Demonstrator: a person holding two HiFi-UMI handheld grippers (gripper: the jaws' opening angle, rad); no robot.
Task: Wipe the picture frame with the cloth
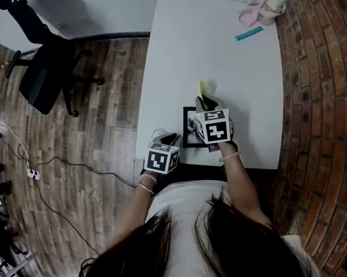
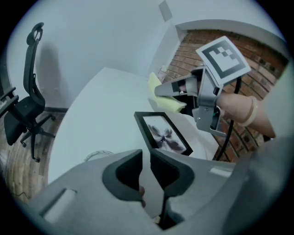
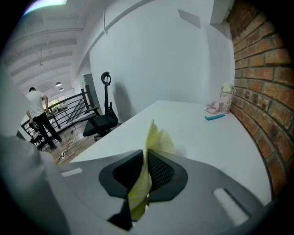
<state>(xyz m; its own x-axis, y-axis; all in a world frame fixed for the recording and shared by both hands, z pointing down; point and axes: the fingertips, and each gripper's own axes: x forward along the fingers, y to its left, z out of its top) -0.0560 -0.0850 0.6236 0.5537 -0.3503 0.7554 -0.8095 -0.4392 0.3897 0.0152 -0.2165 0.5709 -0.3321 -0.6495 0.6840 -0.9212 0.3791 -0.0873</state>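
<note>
Person's dark long hair (image 1: 227, 252) and light top filled the bottom of the head view, both forearms reaching out to the table.

Print: black-and-white square markers on the marker cubes (image 1: 162, 159), nothing else readable. The black rectangular picture frame (image 2: 161, 133) held a white print with a dark blurry motif.

Left gripper (image 2: 146, 158): jaws a narrow slit apart, only white tabletop showing through the gap, nothing clamped. The frame lay flat ahead of those jaws and slightly right, clear of them.

Right gripper (image 3: 146, 158): jaws clamped on the thin pale-yellow cloth (image 3: 154, 137), one fold sticking up past the tips, the rest hanging down behind. In the left gripper view the cloth tip sat at the frame's far end; contact couldn't be told.

Frame position: near the front edge of the white rectangular table (image 1: 219, 51), between the two grippers, nearer the right one.

Far end of the table: teal flat strip (image 1: 248, 33), pink item (image 1: 250, 12), small pale jar (image 1: 274, 4).

Room: red brick wall (image 1: 322, 92) along the table's right side, white wall behind, wood-plank floor (image 1: 109, 93) with loose cables (image 1: 60, 163), black office chair (image 1: 44, 73) to the left. The right gripper view showed a black railing (image 3: 69, 108) and a standing person in a white top (image 3: 39, 117) far off.
</note>
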